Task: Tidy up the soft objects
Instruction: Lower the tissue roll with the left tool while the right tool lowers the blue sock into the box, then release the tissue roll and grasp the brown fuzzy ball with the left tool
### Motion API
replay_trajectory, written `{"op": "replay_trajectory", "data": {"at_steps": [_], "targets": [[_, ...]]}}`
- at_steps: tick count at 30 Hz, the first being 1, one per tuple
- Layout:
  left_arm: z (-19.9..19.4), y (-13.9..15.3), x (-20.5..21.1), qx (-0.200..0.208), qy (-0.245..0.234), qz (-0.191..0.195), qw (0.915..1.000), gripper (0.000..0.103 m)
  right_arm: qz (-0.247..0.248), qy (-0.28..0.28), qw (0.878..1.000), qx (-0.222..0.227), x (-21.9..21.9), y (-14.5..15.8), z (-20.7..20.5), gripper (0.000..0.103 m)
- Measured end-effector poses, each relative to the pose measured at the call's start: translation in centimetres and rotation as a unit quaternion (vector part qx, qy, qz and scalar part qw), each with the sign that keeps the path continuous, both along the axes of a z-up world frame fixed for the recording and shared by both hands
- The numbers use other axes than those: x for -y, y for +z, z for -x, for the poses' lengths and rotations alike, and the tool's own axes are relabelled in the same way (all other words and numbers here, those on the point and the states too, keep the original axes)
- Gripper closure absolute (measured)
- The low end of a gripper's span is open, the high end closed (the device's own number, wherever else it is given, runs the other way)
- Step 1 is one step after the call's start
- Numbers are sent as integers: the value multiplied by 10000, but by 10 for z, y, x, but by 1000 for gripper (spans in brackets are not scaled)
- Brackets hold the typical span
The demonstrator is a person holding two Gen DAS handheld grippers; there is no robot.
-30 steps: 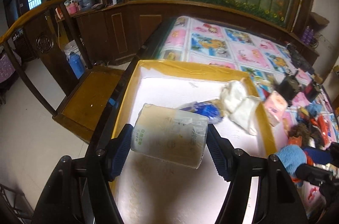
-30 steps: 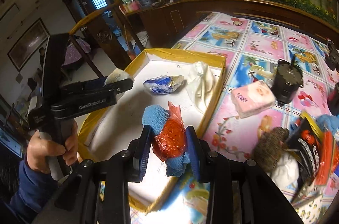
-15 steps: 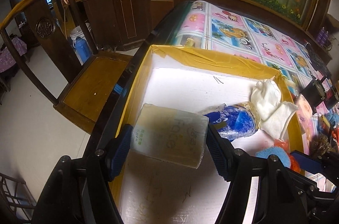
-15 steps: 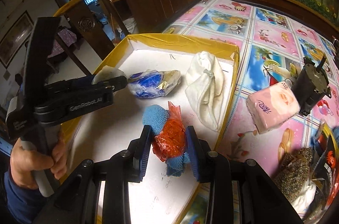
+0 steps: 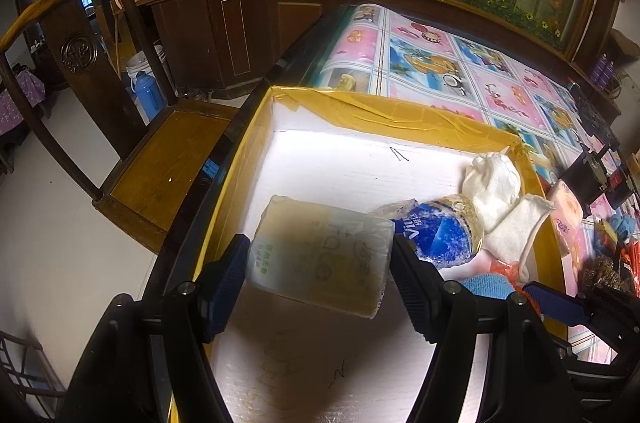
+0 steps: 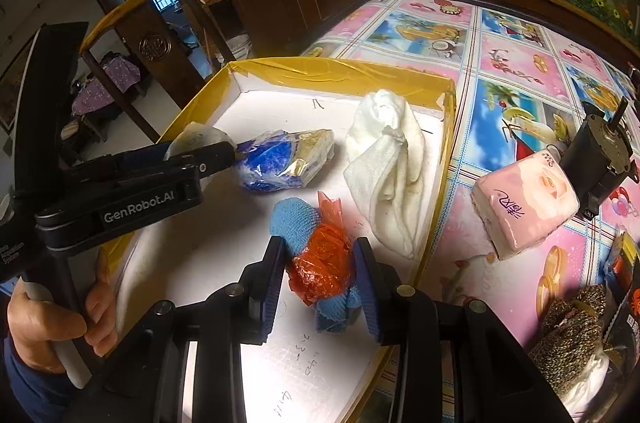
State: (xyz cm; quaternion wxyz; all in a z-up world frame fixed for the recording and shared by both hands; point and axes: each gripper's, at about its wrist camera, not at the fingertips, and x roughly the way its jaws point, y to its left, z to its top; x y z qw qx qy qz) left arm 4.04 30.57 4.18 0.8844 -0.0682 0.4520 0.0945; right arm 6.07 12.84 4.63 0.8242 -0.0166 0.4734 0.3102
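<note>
Left claw (image 5: 318, 263) clamped on pale tissue pack (image 5: 320, 255), right claw (image 6: 320, 277) opening around orange-blue bundle (image 6: 320, 263).

chair (image 5: 160, 159): beside table | blue flask (image 5: 146, 95): floor, behind chair | black motor (image 6: 600, 159): on patterned tablecloth (image 6: 520, 63)

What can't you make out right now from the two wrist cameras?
- Right view: the tissue pack is mostly hidden behind the left gripper.
- Left view: the blue cloth and orange bag are mostly hidden behind the right gripper.
- Both views: whether the pack or the bundle touches the tray floor.
- Right view: the scrubber is cut off by the edge.
</note>
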Motion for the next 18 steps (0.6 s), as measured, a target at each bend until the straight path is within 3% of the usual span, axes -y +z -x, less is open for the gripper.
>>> {"op": "replay_trajectory", "data": {"at_steps": [10, 14, 18], "targets": [[7, -2, 3, -40, 0, 189, 9998, 26, -237, 12, 9997, -79, 15, 7, 7, 59], [22, 8, 9, 127, -42, 261, 9996, 26, -404, 26, 9992, -56, 28, 15, 18, 58], [40, 22, 20, 378, -84, 325, 9987, 22, -621, -1, 9981, -47, 45, 22, 30, 51]]}}
